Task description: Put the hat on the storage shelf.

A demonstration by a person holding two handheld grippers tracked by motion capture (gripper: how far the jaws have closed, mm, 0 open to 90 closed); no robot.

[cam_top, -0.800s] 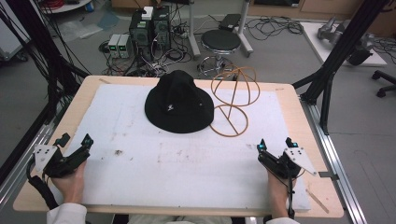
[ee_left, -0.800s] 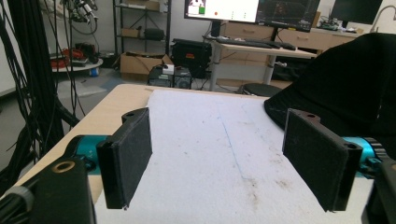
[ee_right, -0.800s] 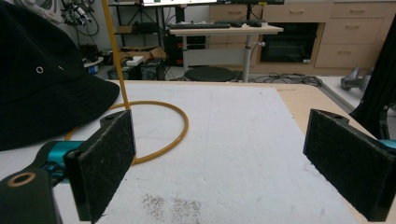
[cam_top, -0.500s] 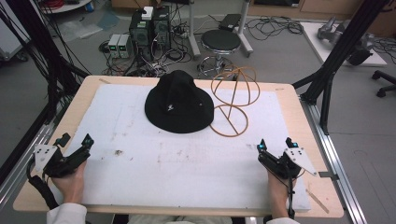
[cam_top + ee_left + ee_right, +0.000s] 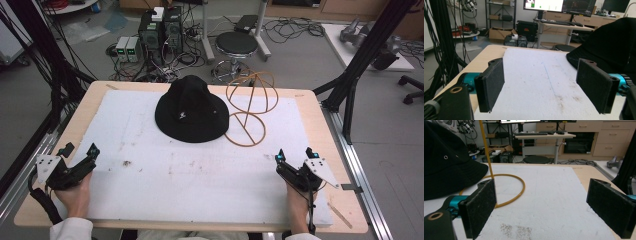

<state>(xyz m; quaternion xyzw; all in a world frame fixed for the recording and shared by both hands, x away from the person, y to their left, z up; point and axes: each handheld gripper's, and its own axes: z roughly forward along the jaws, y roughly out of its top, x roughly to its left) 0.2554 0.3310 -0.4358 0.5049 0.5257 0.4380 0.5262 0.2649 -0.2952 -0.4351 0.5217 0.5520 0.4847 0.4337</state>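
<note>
A black bucket hat [image 5: 192, 114] is seen resting on the white mat [image 5: 200, 170] near the counter's far edge, a yellow wire hat stand [image 5: 250, 107] just beside it toward the right edge. The left gripper [image 5: 79, 154] and right gripper [image 5: 295, 159] are held at the near corners, jaws spread apart, nothing between them.

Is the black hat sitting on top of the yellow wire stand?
No, the black hat lies flat on the white mat, beside the yellow wire stand.
</note>
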